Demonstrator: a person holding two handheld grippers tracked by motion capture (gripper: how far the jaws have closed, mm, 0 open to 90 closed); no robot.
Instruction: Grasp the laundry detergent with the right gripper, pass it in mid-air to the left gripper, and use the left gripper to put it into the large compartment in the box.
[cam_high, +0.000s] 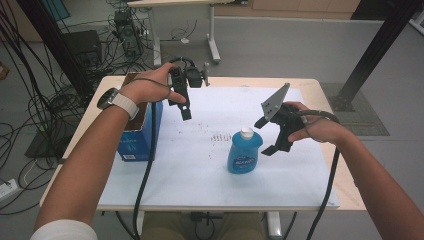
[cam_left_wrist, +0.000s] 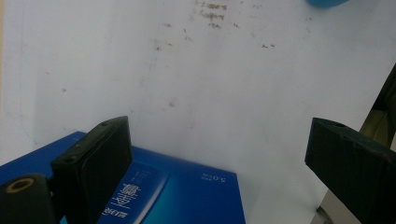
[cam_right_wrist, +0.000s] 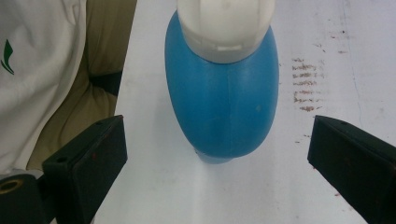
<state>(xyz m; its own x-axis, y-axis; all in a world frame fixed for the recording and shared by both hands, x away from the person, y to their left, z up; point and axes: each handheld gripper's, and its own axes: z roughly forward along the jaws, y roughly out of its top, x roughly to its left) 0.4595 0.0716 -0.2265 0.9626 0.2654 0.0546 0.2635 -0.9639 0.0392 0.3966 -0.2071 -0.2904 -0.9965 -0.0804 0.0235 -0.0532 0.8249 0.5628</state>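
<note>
Standing upright mid-table in the high view: blue bottle (cam_high: 244, 151) with white cap (cam_high: 246, 132). Right tool (cam_high: 274, 135) just beside it, jaws apart, not touching. Left tool (cam_high: 184, 109) hangs over the table (cam_high: 200, 190) near the blue box (cam_high: 141, 135). Left gripper view: jaws wide apart, nothing between, box (cam_left_wrist: 187, 196) below. Right gripper view: jaws apart, bottle (cam_right_wrist: 224, 102) centred ahead between them.

lab: tangled cables (cam_high: 30, 100), equipment on floor (cam_high: 127, 32), metal frame (cam_high: 380, 45).

One blue bottle (cam_high: 244, 151), one blue box (cam_high: 140, 131), one table (cam_high: 200, 185), two grippers.
</note>
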